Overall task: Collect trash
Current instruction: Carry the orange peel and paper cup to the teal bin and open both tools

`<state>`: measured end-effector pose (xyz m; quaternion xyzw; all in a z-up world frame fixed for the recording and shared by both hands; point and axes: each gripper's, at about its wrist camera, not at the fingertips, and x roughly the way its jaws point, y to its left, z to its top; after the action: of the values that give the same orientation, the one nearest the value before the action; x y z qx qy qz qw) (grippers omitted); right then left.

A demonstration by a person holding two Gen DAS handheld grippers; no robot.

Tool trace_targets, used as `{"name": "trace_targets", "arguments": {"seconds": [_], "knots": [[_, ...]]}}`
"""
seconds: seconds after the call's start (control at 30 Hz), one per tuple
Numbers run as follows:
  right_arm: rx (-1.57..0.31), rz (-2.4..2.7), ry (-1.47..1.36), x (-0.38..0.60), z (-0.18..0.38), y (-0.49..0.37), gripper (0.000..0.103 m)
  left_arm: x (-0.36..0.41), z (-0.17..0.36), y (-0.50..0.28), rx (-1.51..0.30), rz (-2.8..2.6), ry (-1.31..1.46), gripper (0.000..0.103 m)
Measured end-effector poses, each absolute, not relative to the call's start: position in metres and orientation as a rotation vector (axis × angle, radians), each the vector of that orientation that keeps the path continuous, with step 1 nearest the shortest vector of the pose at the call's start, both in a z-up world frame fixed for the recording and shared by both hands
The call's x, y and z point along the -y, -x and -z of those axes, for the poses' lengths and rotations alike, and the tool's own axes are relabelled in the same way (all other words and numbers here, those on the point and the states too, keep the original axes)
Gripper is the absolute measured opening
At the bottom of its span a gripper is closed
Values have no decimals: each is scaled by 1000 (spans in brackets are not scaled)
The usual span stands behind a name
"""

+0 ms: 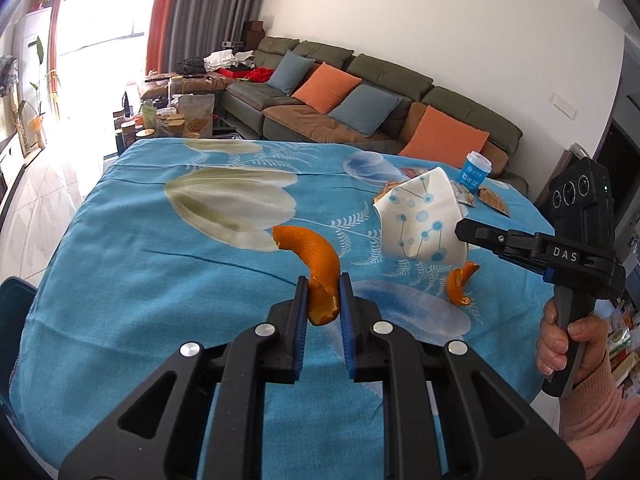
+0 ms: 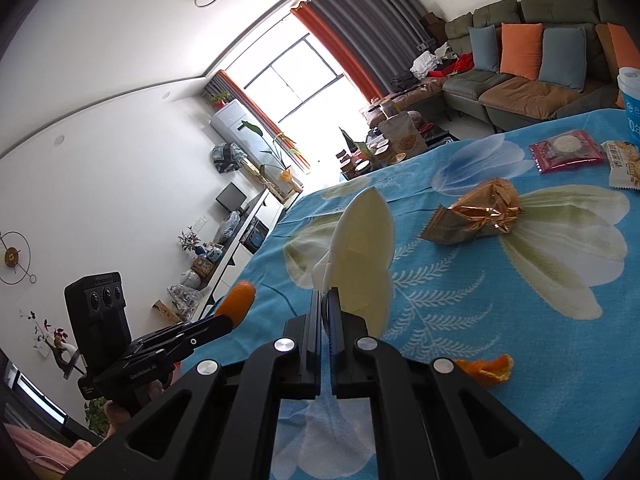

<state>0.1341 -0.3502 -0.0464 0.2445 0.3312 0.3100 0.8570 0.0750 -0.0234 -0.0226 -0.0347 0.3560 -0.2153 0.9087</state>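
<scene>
My left gripper is shut on a curved orange peel and holds it above the blue flowered tablecloth. My right gripper is shut on a flattened white paper cup with blue dots, seen edge-on in the right wrist view. A second orange peel lies on the cloth below the cup; it also shows in the right wrist view. A crumpled gold wrapper lies farther back.
Snack packets and a blue and white cup sit at the table's far right. A sofa with cushions stands behind the table. A low table with jars and bags is at the back left.
</scene>
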Motion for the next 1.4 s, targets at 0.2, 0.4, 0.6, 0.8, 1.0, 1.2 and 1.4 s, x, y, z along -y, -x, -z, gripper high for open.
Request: {"name": "trace_targets", "arguments": {"seconds": [0.2, 0.4, 0.6, 0.8, 1.0, 1.2, 1.4], "knots": [[-699, -692, -509, 335, 44, -132, 2, 10, 19, -68, -724, 427, 83, 15], [-708, -734, -504, 314, 43, -132, 2, 2, 14, -60, -714, 403, 81, 15], [-714, -782, -503, 297, 42, -135, 2, -12, 10, -54, -703, 375, 85, 15], [-725, -823, -494, 279, 43, -142, 2, -24, 9, -49, -700, 346, 94, 15], [-742, -858, -485, 264, 44, -148, 2, -39, 8, -45, -694, 316, 107, 15], [-755, -895, -468, 247, 43, -154, 2, -53, 8, -43, -692, 288, 120, 15], [-769, -924, -456, 224, 42, -155, 2, -66, 8, -40, -685, 262, 136, 15]]}}
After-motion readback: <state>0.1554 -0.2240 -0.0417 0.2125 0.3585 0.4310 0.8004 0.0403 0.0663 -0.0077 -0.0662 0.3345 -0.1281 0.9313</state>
